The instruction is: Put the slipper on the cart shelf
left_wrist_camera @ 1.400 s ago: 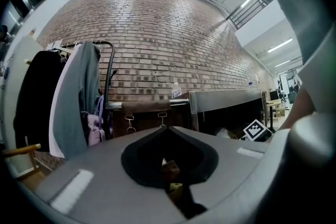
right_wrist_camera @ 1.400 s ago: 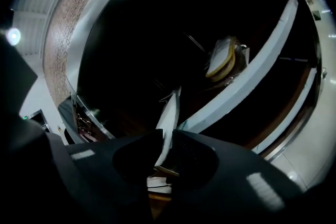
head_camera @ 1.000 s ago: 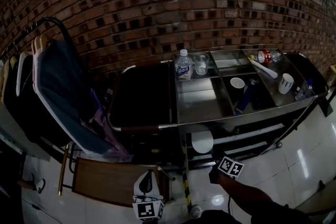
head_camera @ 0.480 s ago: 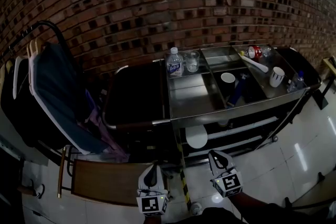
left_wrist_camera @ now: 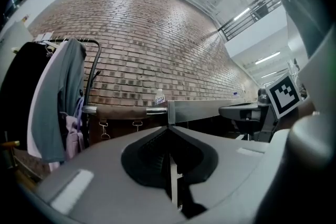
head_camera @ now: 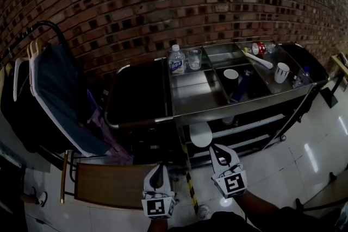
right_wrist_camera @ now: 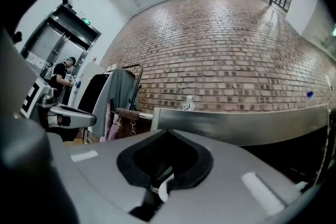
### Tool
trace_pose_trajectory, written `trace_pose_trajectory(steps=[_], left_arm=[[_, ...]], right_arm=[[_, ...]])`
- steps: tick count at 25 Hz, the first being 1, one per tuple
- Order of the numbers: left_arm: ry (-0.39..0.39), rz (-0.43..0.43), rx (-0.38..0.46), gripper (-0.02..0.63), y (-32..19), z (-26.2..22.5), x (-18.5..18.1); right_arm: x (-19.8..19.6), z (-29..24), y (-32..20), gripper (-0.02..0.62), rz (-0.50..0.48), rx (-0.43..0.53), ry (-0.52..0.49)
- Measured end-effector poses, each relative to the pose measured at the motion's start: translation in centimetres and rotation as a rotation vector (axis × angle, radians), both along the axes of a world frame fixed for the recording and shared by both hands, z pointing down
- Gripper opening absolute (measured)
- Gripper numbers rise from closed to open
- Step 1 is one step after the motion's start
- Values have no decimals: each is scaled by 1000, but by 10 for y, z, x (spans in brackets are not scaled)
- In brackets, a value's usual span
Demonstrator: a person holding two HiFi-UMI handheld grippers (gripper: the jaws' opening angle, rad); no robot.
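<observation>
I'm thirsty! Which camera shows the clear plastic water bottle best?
The head view: the clear plastic water bottle stands whole on the steel cart. Both gripper views show it tiny, partly behind the cart's rim.

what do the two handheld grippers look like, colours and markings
Both alike: the left gripper and right gripper have pale grey-white shells, black ribbed pads, and a cube bearing black-and-white square markers at the rear. No cables show.

Steel cart (head_camera: 244, 106), top tray: bottle (head_camera: 175, 60), glass (head_camera: 194, 58), cup (head_camera: 231, 74), can (head_camera: 259, 49), mug (head_camera: 281, 71). White slipper (head_camera: 200, 135) lies on lower shelf (head_camera: 247, 127).
</observation>
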State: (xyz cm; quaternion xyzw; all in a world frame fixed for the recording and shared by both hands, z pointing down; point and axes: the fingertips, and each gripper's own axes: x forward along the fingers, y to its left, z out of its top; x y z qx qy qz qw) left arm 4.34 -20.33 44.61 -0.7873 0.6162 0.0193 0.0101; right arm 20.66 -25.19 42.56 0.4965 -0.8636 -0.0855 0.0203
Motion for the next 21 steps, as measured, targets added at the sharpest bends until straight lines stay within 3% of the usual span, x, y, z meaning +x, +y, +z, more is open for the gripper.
trace_pose_trajectory(steps=[14,21], left_arm=[[-5,-33,5,15,0,-12,-12],[1,-13,7,15,-1,-9,4]], right_arm=[[-2,-22,11,2,-2,93,18],[-6,-24,15,2,-13,150,184]])
